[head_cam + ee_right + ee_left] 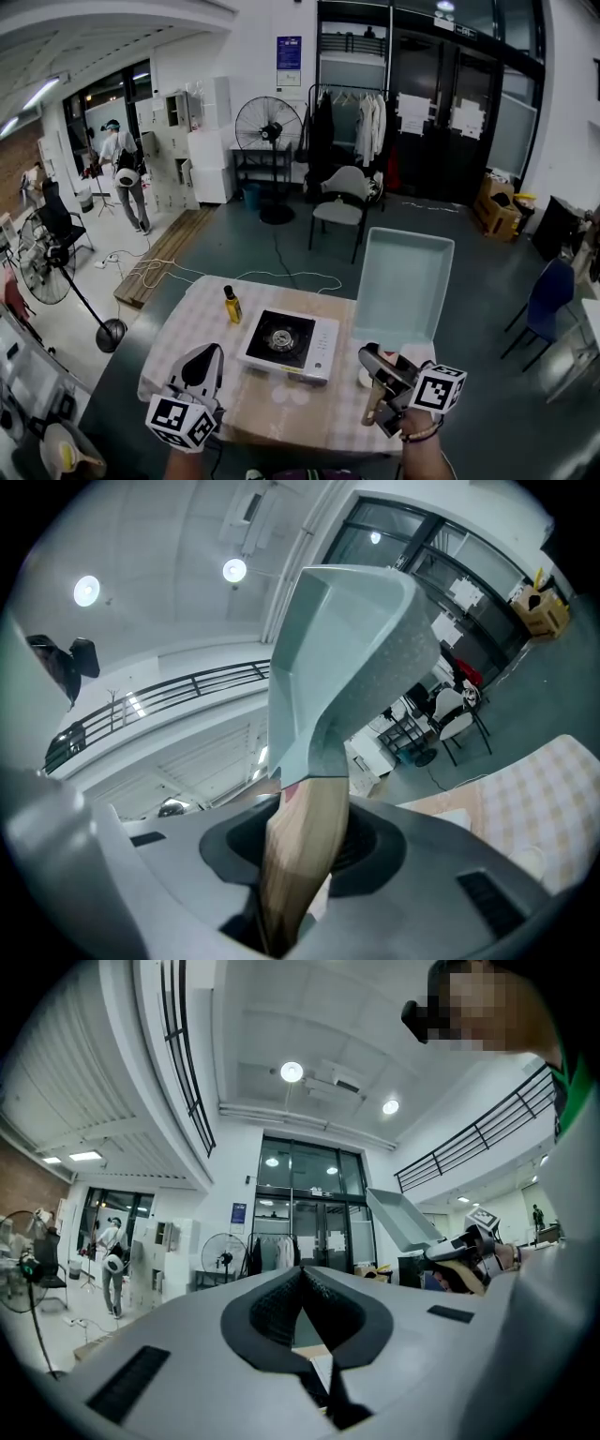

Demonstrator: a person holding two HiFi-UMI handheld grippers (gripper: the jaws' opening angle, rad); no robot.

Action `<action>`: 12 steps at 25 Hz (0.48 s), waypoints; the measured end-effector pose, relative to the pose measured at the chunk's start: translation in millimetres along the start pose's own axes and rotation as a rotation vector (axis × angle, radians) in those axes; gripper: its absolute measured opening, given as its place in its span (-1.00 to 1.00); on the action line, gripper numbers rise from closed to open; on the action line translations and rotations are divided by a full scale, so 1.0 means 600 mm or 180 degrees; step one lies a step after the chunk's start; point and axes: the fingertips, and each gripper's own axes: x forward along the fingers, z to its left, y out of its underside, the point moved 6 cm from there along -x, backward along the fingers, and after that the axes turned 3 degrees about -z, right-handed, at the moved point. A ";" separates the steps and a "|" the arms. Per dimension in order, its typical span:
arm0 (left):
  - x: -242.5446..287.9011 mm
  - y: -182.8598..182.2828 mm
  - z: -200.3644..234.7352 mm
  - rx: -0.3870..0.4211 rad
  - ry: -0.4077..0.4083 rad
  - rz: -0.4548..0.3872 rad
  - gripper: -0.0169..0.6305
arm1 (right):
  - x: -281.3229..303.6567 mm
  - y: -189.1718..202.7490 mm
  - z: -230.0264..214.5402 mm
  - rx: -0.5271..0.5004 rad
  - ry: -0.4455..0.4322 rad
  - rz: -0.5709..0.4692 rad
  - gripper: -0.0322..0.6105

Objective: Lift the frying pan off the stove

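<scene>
Pinching the wooden handle [298,855], the fingers of the right gripper [380,364] were closed on the frying pan [403,286], which was held tilted upward in the air, clear of the portable gas stove [289,345] on the table [187,319]. The fingers of the left gripper [202,364] were pressed together, empty.
</scene>
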 end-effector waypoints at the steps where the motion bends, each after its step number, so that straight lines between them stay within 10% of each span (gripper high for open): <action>1: 0.000 -0.001 -0.002 0.0005 -0.0001 -0.0001 -0.88 | -0.001 -0.002 0.001 0.0008 -0.0005 -0.0001 -0.48; 12: -0.009 -0.011 -0.001 -0.0035 -0.0032 -0.0060 -0.88 | 0.012 0.006 -0.003 -0.0004 0.0013 -0.0011 -0.48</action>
